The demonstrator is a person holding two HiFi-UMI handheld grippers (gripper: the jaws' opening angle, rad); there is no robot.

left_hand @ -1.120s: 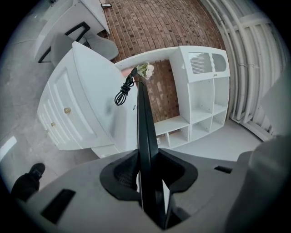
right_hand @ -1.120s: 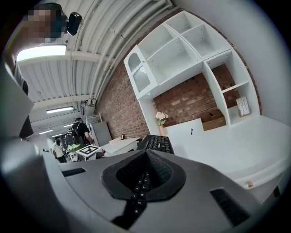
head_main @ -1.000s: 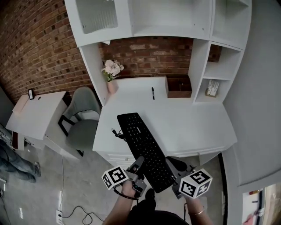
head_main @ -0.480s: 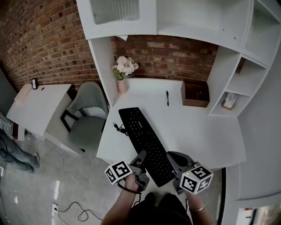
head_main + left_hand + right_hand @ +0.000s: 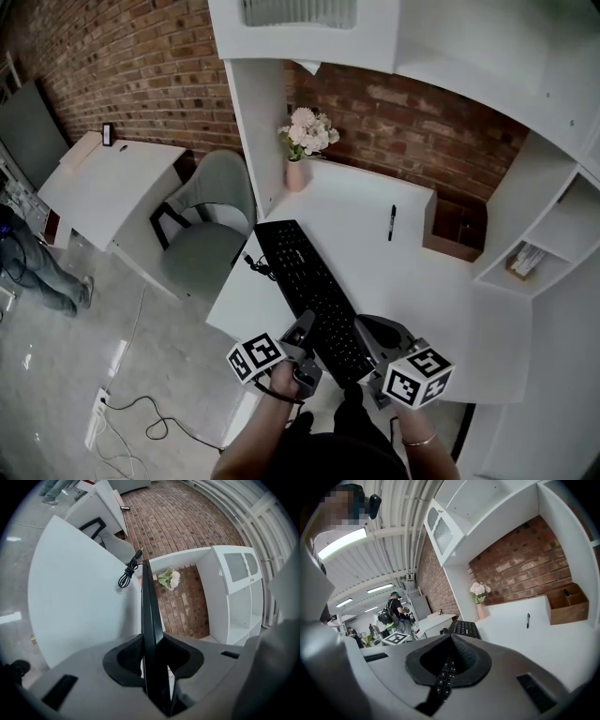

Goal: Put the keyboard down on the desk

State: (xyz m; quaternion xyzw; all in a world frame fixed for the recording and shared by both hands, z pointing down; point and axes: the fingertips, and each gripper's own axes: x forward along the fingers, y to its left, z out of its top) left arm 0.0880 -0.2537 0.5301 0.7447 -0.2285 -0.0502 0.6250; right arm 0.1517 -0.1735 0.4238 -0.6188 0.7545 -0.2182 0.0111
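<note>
The keyboard (image 5: 306, 287) is a long, black, full-size board that runs slantwise from the near edge of the white desk (image 5: 422, 281) toward its back left corner. Its near end sticks out past the desk edge, and both tools hold it there. The left hand-held gripper (image 5: 307, 330) is clamped on the left long edge, and its own view shows the thin slab edge-on, pinched between the two jaws. The right hand-held gripper (image 5: 364, 333) is closed on the opposite long edge, and its own view shows rows of keys running into the throat of the jaws. Whether the far end already rests on the desk or hangs just above it cannot be told. The board looks stiff and fairly light, so it should travel as one rigid piece without sagging. Because both grips sit at one end, though, the far end probably acts as a lever and wants to dip. The plastic rim is likely smooth and the keys give under pressure, so the frame edge is the better place to pinch, not the key caps. A hold nearer the middle of each long side would balance it better. The coiled cable (image 5: 251, 268) at the far left corner is limp and could snag or get trapped underneath. The pen (image 5: 391, 222) lies well apart to the right.
</note>
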